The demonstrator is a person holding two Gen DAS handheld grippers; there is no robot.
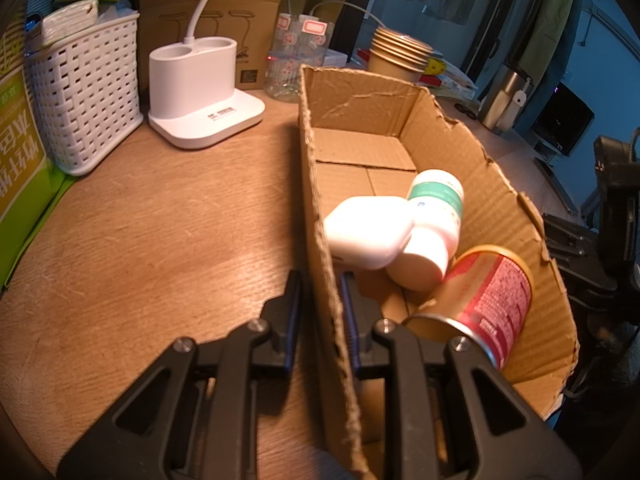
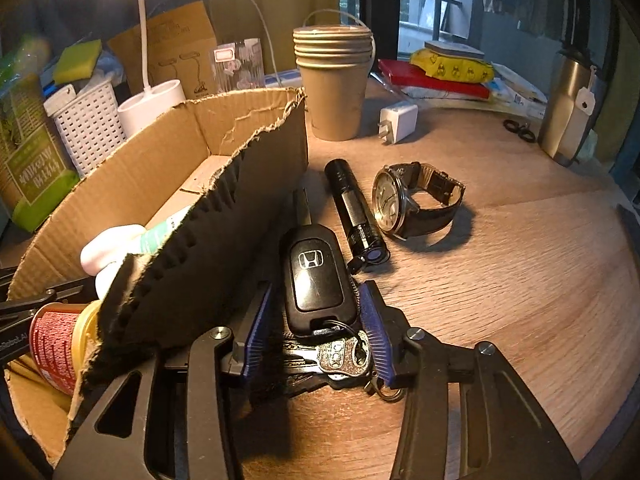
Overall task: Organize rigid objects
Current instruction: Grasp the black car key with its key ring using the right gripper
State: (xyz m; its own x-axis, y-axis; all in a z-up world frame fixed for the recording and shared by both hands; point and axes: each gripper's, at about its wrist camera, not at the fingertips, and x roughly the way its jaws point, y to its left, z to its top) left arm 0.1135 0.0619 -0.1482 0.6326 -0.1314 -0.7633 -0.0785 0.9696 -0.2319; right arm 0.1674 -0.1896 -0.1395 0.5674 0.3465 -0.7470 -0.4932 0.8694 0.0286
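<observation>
desk (image 2: 520, 300): 1 key (image 2: 316, 276), 1 torch (image 2: 354, 210), maybe 3 boxed.

In the torn cardboard box (image 1: 492, 216) lie a white case (image 1: 368, 236), bottle (image 1: 432, 232) and red can (image 1: 488, 300). Right of it: key fob (image 2: 316, 280), black flashlight (image 2: 354, 212), watch (image 2: 412, 204).

One can (image 1: 486, 304) – one bottle (image 1: 434, 216) – one watch (image 2: 408, 204)

Honda "H" logo on the black car key (image 2: 316, 276); green pack (image 2: 30, 172) shows Chinese characters, too blurry to read.
</observation>
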